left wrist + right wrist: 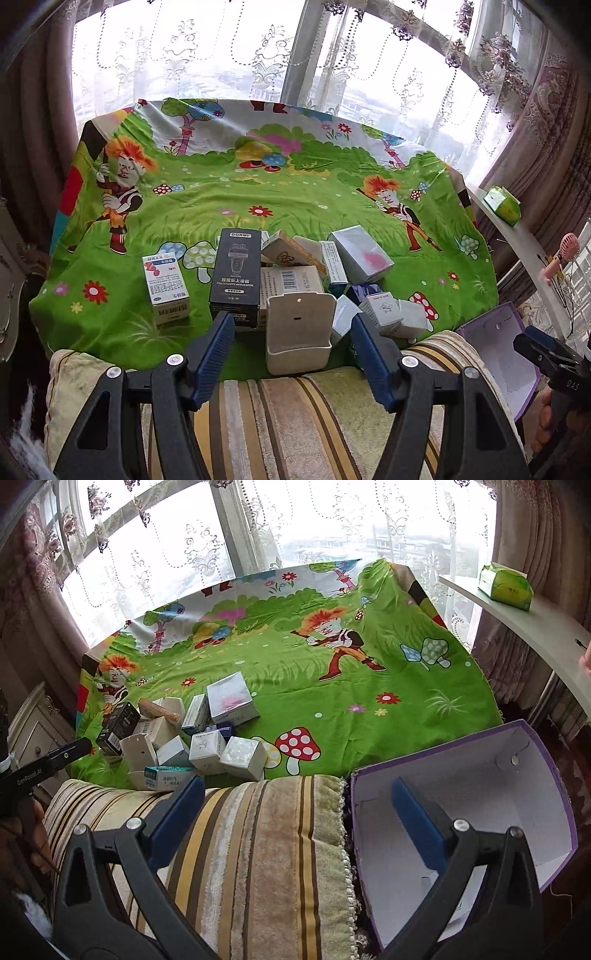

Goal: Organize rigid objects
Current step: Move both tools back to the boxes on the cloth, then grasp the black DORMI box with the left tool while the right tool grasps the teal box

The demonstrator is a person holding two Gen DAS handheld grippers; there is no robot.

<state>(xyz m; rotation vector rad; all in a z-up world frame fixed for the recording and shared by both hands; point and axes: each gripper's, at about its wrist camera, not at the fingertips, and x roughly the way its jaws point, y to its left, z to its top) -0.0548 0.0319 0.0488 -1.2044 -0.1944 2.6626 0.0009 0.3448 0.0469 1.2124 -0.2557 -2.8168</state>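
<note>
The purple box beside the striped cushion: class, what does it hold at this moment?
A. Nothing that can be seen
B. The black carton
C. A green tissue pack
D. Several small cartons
A: the right wrist view looks into the purple box and shows only bare white walls and floor, while the small cartons still lie piled on the green cloth.

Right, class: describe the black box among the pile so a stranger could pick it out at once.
Start from the green cartoon cloth over the table, then find the heap of small cartons at its near edge. At the heap's left side stands the black box, upright: the only dark, tall carton among white and pale ones.
</note>
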